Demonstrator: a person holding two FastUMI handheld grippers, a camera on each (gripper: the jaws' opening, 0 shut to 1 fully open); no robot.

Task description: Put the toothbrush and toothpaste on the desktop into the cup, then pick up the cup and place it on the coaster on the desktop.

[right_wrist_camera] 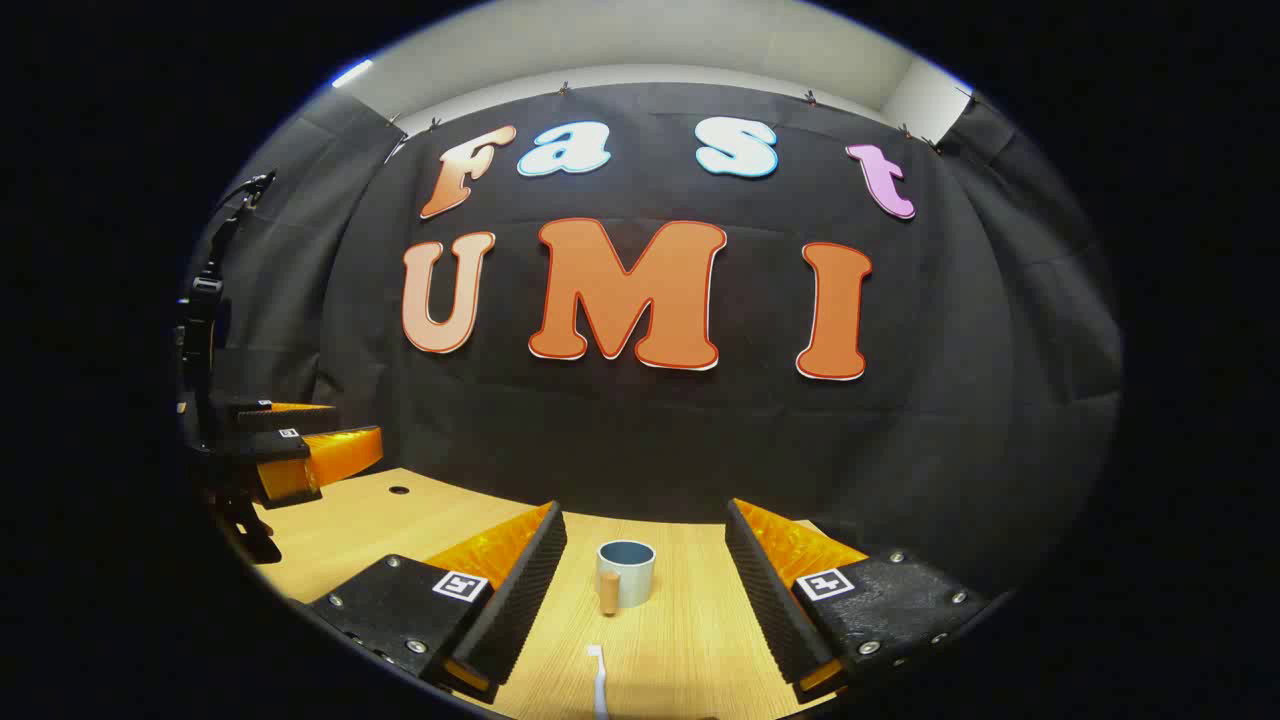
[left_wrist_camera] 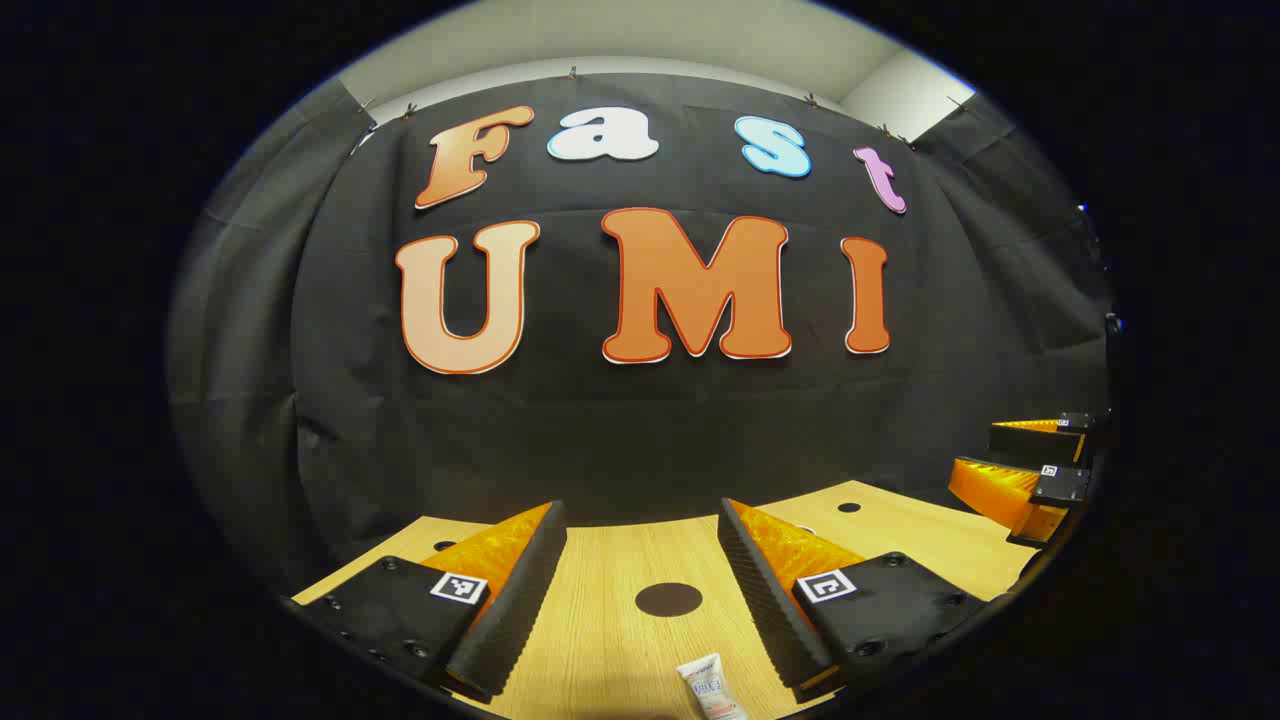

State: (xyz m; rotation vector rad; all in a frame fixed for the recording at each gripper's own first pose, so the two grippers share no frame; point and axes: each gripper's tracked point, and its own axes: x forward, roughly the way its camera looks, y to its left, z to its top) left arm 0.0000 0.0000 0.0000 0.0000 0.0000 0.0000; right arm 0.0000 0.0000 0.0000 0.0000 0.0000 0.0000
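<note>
The wooden desktop (left_wrist_camera: 600, 640) spans the lower part of both views. In the left gripper view, the left gripper (left_wrist_camera: 640, 590) hangs with its jaws spread wide and nothing between them; the dark round coaster (left_wrist_camera: 668, 599) lies at lower centre, and the toothpaste (left_wrist_camera: 712, 688) lies flat at the bottom edge, just below the coaster. In the right gripper view, the right gripper (right_wrist_camera: 645, 590) is likewise spread and empty. The cup (right_wrist_camera: 625, 573) stands upright at lower centre between its fingers, handle toward the camera, and the toothbrush (right_wrist_camera: 598, 680) lies below it at the bottom edge.

The cup looks rigid and smooth, so probably slippery; taking it by the wall or rim seems safest. The toothpaste tube is likely soft and light, best pinched across its flat body. The toothbrush is thin, stiff and light, best gripped mid-handle.

Coaster and toothpaste appear in the left gripper view, cup and toothbrush in the right gripper view.
</note>
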